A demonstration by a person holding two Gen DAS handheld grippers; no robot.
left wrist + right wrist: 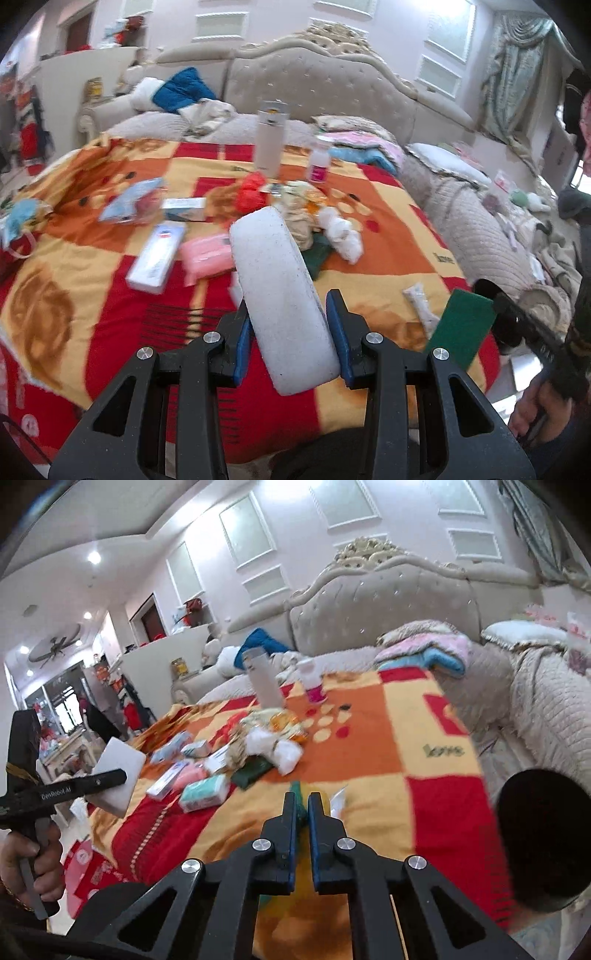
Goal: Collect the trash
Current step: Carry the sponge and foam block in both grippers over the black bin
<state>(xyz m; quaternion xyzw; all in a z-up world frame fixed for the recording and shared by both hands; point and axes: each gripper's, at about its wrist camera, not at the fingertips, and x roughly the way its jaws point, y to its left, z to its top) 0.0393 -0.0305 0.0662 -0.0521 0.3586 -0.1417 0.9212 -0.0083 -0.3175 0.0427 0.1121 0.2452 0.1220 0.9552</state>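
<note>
While the left tongs (pixel 291 325) clamp a white foam block (pixel 280 295), they stand partly open. The right tongs (pixel 302 805) pinch a green scouring pad (pixel 461 328).

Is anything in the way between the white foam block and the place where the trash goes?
I cannot tell: no bin shows in either view. The white foam block is gripped in the left claw, lifted off the blanket, with nothing touching it.
</note>
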